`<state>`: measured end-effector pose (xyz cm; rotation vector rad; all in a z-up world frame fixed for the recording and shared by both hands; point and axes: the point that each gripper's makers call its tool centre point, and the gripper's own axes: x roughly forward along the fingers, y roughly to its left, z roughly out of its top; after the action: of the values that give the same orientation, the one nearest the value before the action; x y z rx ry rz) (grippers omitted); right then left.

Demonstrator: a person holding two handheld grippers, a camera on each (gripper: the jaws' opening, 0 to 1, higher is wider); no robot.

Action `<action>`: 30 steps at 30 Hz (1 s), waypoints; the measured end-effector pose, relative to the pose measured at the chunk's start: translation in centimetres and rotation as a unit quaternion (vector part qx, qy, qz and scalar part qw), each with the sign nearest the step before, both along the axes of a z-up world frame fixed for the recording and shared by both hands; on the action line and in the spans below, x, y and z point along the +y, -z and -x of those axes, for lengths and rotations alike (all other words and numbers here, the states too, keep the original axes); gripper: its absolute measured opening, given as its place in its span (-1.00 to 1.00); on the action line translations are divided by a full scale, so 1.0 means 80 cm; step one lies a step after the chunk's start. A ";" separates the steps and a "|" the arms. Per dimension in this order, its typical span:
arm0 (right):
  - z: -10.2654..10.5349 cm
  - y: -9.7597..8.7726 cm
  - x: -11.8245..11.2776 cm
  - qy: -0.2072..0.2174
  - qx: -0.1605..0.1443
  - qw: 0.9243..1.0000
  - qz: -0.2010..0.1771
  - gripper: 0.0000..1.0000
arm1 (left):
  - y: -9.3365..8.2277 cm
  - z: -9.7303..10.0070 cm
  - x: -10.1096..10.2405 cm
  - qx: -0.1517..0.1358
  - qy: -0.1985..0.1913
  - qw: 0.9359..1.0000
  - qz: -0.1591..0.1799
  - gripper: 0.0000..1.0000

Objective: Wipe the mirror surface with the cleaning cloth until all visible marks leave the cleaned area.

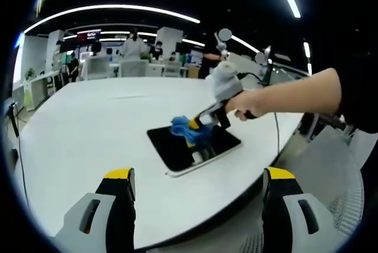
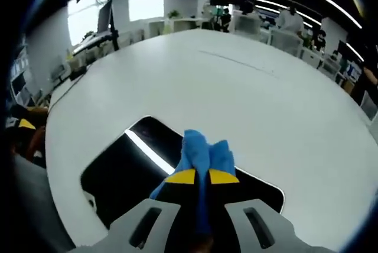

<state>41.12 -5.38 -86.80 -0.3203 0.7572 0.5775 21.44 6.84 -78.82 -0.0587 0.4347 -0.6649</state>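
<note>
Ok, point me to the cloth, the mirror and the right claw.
cloth [image 2: 204,146], right gripper view, blue folds above the jaws
mirror [image 1: 171,143], left gripper view, dark glass
right claw [image 1: 195,125], left gripper view, yellow tips

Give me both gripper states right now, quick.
Left gripper: open, holding nothing, hovering at the near table edge.
Right gripper: shut on the blue cloth, pressing it on the mirror.

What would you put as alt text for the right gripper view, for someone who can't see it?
The right gripper, its yellow-tipped jaws shut on a blue cleaning cloth, presses the cloth onto a dark rectangular mirror lying flat on a large white table. The mirror reflects a bright ceiling light strip, and an office with desks and people lies beyond the table.
</note>
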 end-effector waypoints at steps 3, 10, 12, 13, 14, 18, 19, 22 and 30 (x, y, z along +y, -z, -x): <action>-0.007 0.000 -0.001 0.004 0.002 1.000 0.000 -0.99 | 0.000 0.000 0.001 0.000 -0.001 1.000 0.000 0.78; -0.016 0.000 -0.001 0.017 0.003 1.000 -0.006 -0.99 | 0.000 0.000 0.000 0.000 0.000 1.000 -0.001 0.78; -0.012 -0.001 0.001 0.018 0.002 1.000 -0.007 -0.99 | 0.001 0.000 0.000 0.001 0.000 1.000 -0.001 0.78; -0.010 -0.002 0.002 0.018 0.002 1.000 -0.007 -0.99 | 0.000 0.000 0.000 0.001 0.000 1.000 -0.001 0.78; -0.013 -0.001 0.001 0.018 0.002 1.000 -0.007 -0.99 | 0.001 0.000 0.000 0.001 0.001 1.000 -0.001 0.78; -0.012 -0.002 0.003 0.019 0.001 1.000 -0.006 -0.99 | 0.000 0.000 0.000 0.001 0.001 1.000 -0.001 0.78; -0.012 -0.002 0.003 0.019 0.000 1.000 -0.006 -0.99 | 0.000 0.000 0.000 0.001 0.001 1.000 0.000 0.78; -0.005 -0.006 0.008 0.018 -0.003 1.000 -0.001 -0.99 | 0.000 0.000 -0.001 0.002 0.001 1.000 0.000 0.78; -0.007 -0.007 0.007 0.016 -0.007 1.000 0.005 -0.99 | 0.000 -0.001 -0.001 0.002 0.002 1.000 0.001 0.78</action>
<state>41.65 -4.80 -86.27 -0.3202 0.7507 0.5418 21.48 6.77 -78.81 -0.0612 0.4376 -0.6690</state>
